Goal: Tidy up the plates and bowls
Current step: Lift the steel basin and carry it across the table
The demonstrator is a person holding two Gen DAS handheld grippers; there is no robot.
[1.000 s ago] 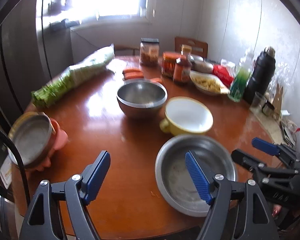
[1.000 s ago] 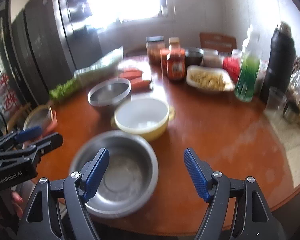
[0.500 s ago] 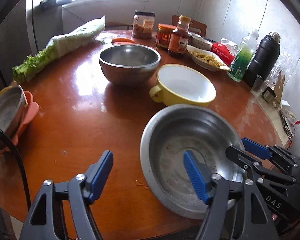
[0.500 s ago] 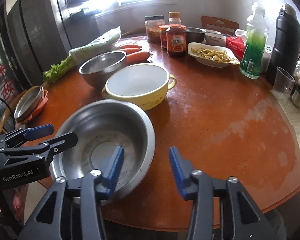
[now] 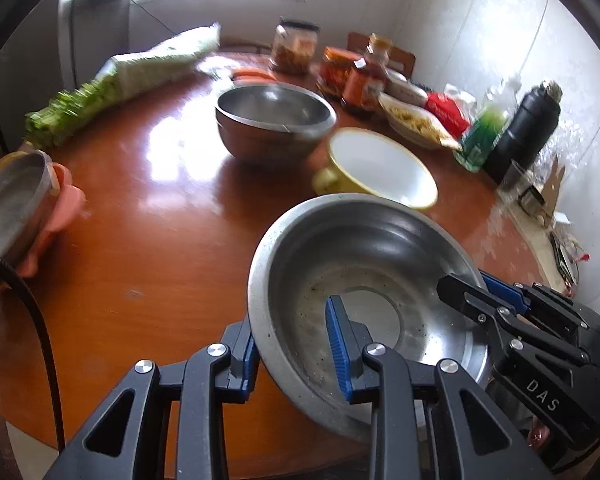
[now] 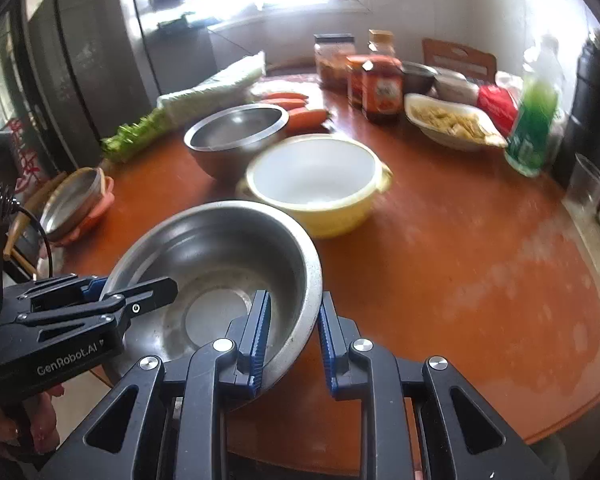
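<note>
I have the shallow steel basin (image 5: 364, 280) at the near edge of the round wooden tabletop (image 5: 160, 240), and it sits tilted, its near side lifted toward me. My left gripper (image 5: 296, 344) straddles the basin's near-left rim with one blue pad outside the wall and the other inside; its jaws are closing on that rim, and the pads look to be pressing on the metal, though motion blur leaves me unsure how firmly. My right gripper (image 6: 292, 336) is clamped on the opposite rim, one pad inside the basin and one outside the wall.

Just behind the basin stands the yellow two-handled bowl (image 6: 316, 184) with a white inside, and it seems to be nearly touching the basin's far rim. Behind that, to the left, is the deeper steel mixing bowl (image 6: 236, 136), empty. At the left edge of the tabletop a small steel dish (image 5: 12, 208) rests in a pink holder (image 5: 60, 208).

Farther back lie bagged greens (image 5: 132, 80), carrots (image 6: 296, 108), sauce jars (image 6: 380, 84), a plate of food (image 6: 452, 124), a green bottle (image 6: 532, 128) and a black flask (image 5: 528, 128).
</note>
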